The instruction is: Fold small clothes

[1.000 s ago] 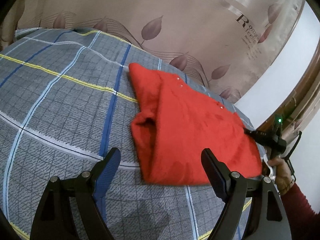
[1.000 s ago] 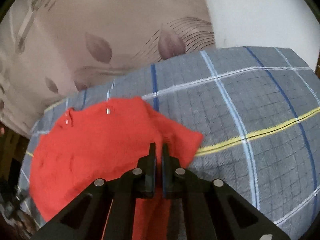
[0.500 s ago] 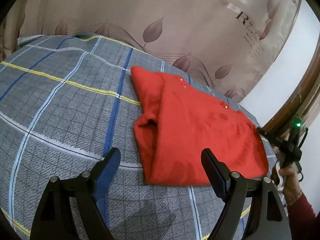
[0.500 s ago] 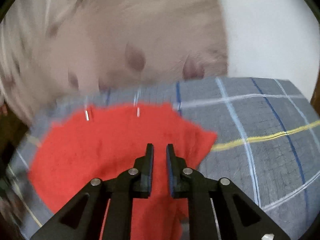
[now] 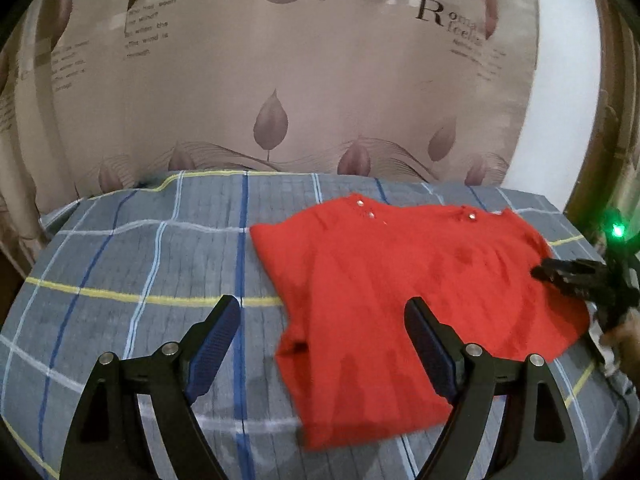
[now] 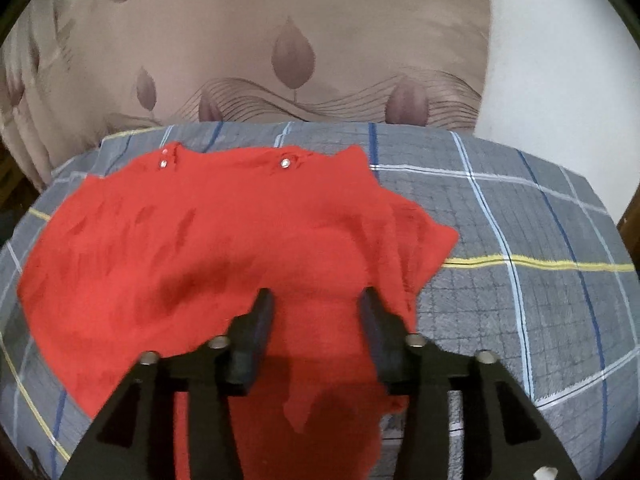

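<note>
Left wrist view: red garment [image 5: 400, 300] lies flat on the plaid bedcover [image 5: 132, 264], right of centre, with the near left sleeve already turned in. Left gripper [image 5: 324, 336] hangs above the cloth's near left edge, jaws wide, nothing between them. Right gripper [image 6: 316, 320] is over the garment's near right part; jaws are opening, pads clear of the fabric, so the cloth is let go. Same tool shows at the far right of the left view [image 5: 576, 280] with the person's hand [image 5: 624, 332] behind it.

Risks, as I read it:
- Right sleeve flap [image 6: 416, 240] sits rumpled and partly lifted. It could spring back or bunch if the next fold goes over it without smoothing.
- Fabric looks thin and limp; a one-layer pinch would drag the top layer and skew the fold.
- A finger catching the fabric on the way out could pull the hem askew.

Edges and room:
- Plenty of bare bedcover on the left of the garment and some in front.
- Far edge with the snaps [image 6: 285, 163] lies near the bed's back edge and the curtain [image 5: 280, 80]; little room there.
- Right side is tighter: the garment's corner runs near the bed edge.
</note>
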`<state>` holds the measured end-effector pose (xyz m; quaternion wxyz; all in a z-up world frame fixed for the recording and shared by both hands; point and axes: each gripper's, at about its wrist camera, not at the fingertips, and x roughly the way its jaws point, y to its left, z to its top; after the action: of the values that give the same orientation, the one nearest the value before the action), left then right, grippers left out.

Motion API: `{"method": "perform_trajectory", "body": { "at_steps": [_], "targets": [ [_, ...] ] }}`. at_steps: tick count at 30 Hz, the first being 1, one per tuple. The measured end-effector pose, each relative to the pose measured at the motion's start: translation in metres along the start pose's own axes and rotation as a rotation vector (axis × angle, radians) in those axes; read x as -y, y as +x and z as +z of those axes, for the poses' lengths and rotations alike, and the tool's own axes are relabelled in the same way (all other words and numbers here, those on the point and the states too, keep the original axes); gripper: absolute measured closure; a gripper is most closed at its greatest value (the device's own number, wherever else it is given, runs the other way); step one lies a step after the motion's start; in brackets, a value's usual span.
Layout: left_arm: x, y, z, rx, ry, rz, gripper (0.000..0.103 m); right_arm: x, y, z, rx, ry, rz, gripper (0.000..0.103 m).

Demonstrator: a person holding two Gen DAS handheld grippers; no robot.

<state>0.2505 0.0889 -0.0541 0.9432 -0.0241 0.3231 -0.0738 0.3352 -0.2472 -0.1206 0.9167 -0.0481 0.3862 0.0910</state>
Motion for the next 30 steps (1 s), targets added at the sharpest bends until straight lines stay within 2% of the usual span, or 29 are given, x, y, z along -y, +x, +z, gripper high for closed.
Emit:
{"method": "perform_trajectory", "body": {
  "at_steps": [2, 7, 11, 13, 23, 24, 26, 27, 30],
  "targets": [
    [0.002, 0.005, 0.003, 0.002, 0.014, 0.042, 0.019, -0.004, 0.0, -0.001, 0.001, -0.021, -0.021, 0.045],
    [0.008, 0.02, 0.006, -0.012, 0.073, 0.114, 0.019, 0.002, -0.001, 0.0, 0.005, 0.004, -0.004, 0.044],
    [0.011, 0.027, 0.006, -0.023, 0.105, 0.136, 0.018, 0.001, -0.001, 0.0, 0.003, 0.004, -0.005, 0.042],
    [0.012, 0.03, 0.005, -0.027, 0.117, 0.144, 0.018, 0.0, -0.001, 0.001, 0.001, 0.0, -0.007, 0.037],
    [0.005, 0.045, 0.005, -0.053, 0.129, 0.18, 0.018, 0.0, -0.001, 0.002, 0.0, 0.001, -0.005, 0.027],
    [0.005, 0.046, 0.005, -0.054, 0.13, 0.183, 0.018, 0.0, -0.001, 0.002, -0.001, 0.0, -0.006, 0.025],
    [0.004, 0.049, 0.005, -0.058, 0.134, 0.191, 0.018, 0.001, -0.001, 0.002, -0.002, 0.006, -0.022, 0.015],
    [0.003, 0.051, 0.005, -0.06, 0.136, 0.195, 0.018, 0.002, 0.0, 0.002, -0.006, 0.015, -0.039, 0.004],
    [0.002, 0.054, 0.004, -0.066, 0.138, 0.197, 0.018, 0.01, 0.001, 0.003, -0.015, 0.056, -0.04, 0.004]
  ]
}}
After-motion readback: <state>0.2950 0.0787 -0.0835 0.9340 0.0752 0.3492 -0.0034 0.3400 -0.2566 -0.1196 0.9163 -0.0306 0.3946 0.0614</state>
